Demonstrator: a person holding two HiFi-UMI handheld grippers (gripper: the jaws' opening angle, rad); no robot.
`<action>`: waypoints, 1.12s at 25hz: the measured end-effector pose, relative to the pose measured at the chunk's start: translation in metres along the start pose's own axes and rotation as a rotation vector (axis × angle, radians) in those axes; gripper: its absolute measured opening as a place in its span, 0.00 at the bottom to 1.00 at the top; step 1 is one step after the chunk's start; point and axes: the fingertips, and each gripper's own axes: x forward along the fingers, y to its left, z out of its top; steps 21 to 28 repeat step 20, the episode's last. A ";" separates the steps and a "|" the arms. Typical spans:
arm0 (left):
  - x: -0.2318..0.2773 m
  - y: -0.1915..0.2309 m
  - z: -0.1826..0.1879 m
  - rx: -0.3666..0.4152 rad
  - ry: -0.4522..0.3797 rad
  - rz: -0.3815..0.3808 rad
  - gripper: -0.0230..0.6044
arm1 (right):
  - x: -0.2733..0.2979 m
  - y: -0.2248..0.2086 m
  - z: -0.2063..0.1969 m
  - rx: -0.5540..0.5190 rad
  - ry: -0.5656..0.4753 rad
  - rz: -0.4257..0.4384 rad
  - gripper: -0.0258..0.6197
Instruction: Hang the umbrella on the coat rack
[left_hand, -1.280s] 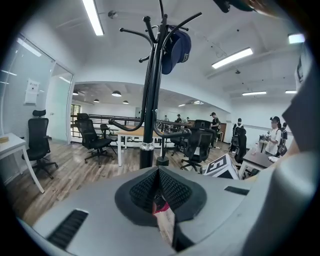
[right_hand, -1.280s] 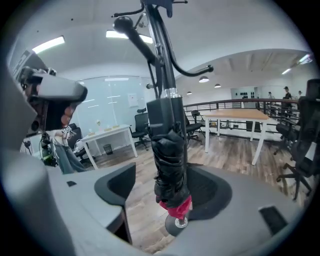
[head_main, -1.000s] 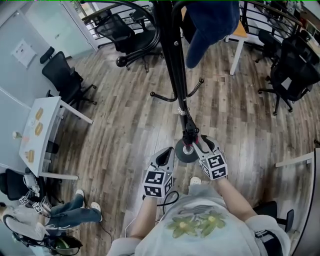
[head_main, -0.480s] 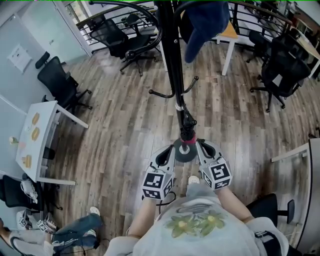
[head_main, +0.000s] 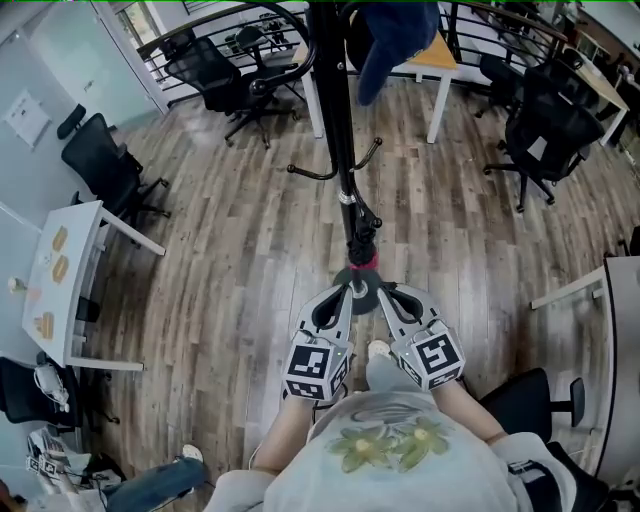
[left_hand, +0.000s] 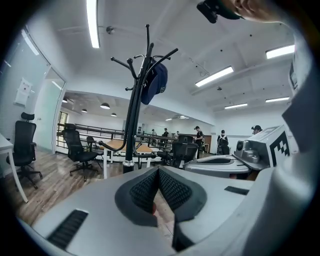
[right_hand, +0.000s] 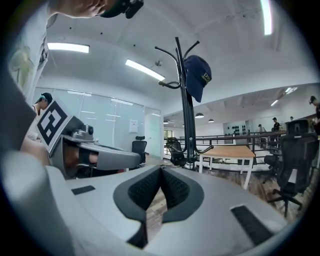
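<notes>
The black coat rack (head_main: 335, 100) stands straight ahead, with a navy cap (head_main: 395, 40) on an upper hook. Below its silver collar a short black bundle with a pink band, seemingly the folded umbrella (head_main: 361, 235), hangs close along the pole above the round base (head_main: 362, 296). My left gripper (head_main: 345, 293) and right gripper (head_main: 381, 293) sit side by side in front of the pole, both shut with nothing between their pads. In the left gripper view the rack (left_hand: 132, 110) rises beyond my shut left gripper (left_hand: 158, 171). The right gripper view shows the rack (right_hand: 186, 115) past my shut right gripper (right_hand: 161, 171). Neither gripper view shows the umbrella.
Black office chairs (head_main: 215, 60) (head_main: 540, 140) stand behind the rack near a wooden-topped table (head_main: 440, 55) and a railing. A white table (head_main: 60, 280) is at the left, a white desk edge (head_main: 575, 290) at the right. People stand far off (left_hand: 199, 135).
The right jaws, open beside the pink band a second ago, are now shut. Both grippers have risen and drawn together in front of the pole.
</notes>
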 end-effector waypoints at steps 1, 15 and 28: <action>-0.003 -0.003 0.000 0.004 -0.003 -0.002 0.04 | -0.004 0.002 0.000 0.004 -0.002 -0.002 0.04; -0.040 -0.020 -0.005 -0.004 -0.022 0.009 0.04 | -0.035 0.029 -0.008 0.039 0.030 0.023 0.04; -0.051 -0.018 -0.008 -0.006 -0.015 0.016 0.04 | -0.041 0.038 -0.014 0.040 0.048 0.030 0.04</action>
